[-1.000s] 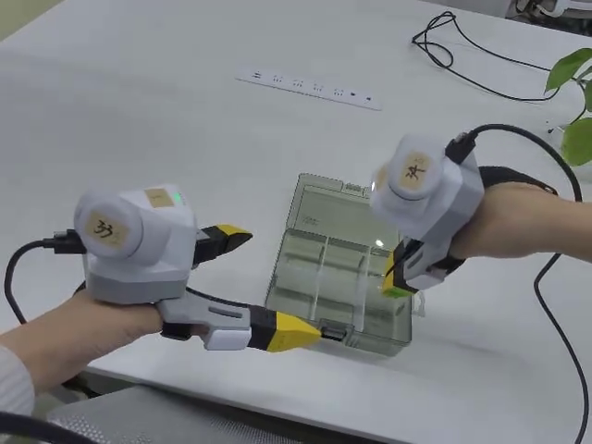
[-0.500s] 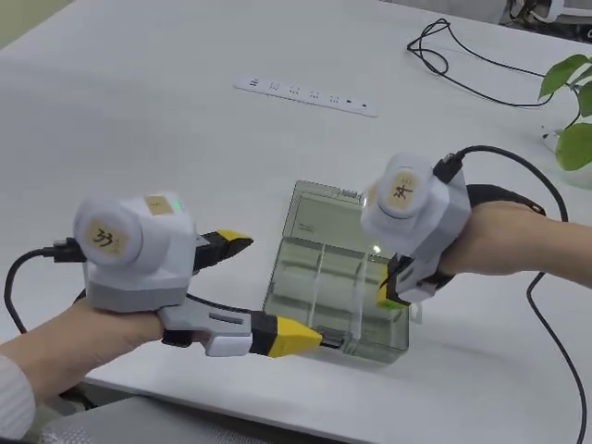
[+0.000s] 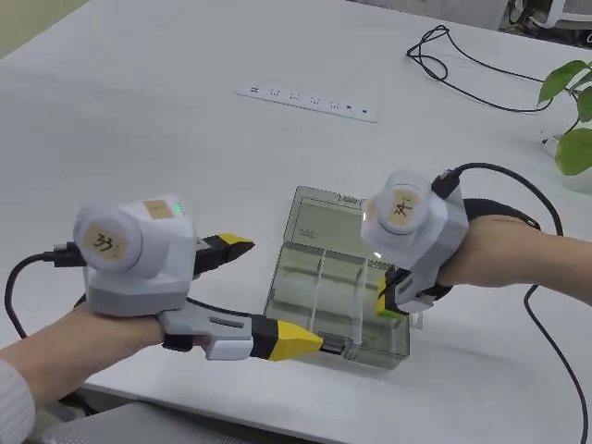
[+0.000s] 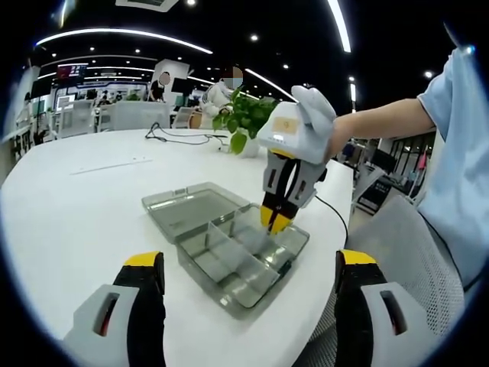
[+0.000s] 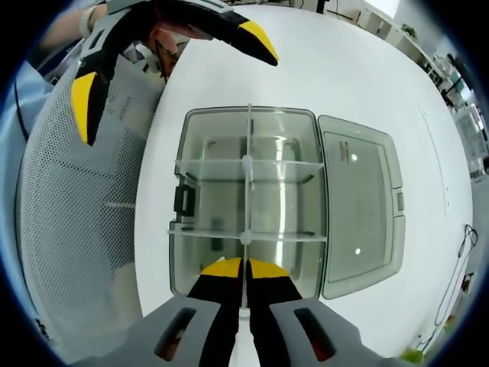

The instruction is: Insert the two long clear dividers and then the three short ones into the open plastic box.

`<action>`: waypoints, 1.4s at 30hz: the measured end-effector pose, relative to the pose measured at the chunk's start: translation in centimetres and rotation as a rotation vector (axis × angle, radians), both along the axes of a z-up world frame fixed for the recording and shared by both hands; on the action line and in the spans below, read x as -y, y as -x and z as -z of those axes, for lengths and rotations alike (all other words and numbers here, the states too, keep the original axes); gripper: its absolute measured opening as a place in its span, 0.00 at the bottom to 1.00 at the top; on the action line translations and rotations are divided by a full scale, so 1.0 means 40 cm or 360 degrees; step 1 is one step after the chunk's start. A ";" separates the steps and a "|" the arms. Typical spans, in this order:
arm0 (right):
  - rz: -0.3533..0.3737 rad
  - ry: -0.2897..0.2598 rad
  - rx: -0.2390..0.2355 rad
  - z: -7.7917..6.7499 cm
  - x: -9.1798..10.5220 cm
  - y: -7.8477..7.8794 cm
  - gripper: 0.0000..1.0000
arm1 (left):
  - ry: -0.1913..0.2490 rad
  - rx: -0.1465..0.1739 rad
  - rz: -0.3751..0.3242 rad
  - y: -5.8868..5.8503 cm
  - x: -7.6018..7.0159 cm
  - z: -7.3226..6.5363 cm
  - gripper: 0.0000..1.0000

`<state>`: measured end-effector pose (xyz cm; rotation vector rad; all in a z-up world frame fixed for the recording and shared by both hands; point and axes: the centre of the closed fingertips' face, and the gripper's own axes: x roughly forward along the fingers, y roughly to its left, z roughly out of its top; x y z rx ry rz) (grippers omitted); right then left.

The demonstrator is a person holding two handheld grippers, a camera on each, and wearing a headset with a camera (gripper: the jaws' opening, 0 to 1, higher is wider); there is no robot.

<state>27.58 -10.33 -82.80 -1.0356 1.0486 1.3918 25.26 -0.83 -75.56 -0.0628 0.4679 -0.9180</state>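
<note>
My right gripper (image 5: 244, 269) has its jaws clamped on the clear divider (image 5: 249, 191), whose length runs straight ahead across the box (image 5: 359, 199). The jaws of my left gripper (image 4: 248, 258) gape.

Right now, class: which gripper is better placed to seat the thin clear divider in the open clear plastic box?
Right. The right gripper is shut on the thin clear divider, directly over the open clear plastic box with jaws pointing into it. The left gripper is open beside the box, holding nothing.

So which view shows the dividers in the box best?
The right gripper view: it looks straight down into the box, where the dividers cross clearly. The head view and left gripper view show them slanted and faint.
</note>
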 end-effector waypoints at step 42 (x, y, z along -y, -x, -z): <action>0.0363 -0.0561 0.0207 -0.103 0.106 0.030 0.70 | -0.0023 0.0026 -0.0063 0.002 -0.066 -0.005 0.96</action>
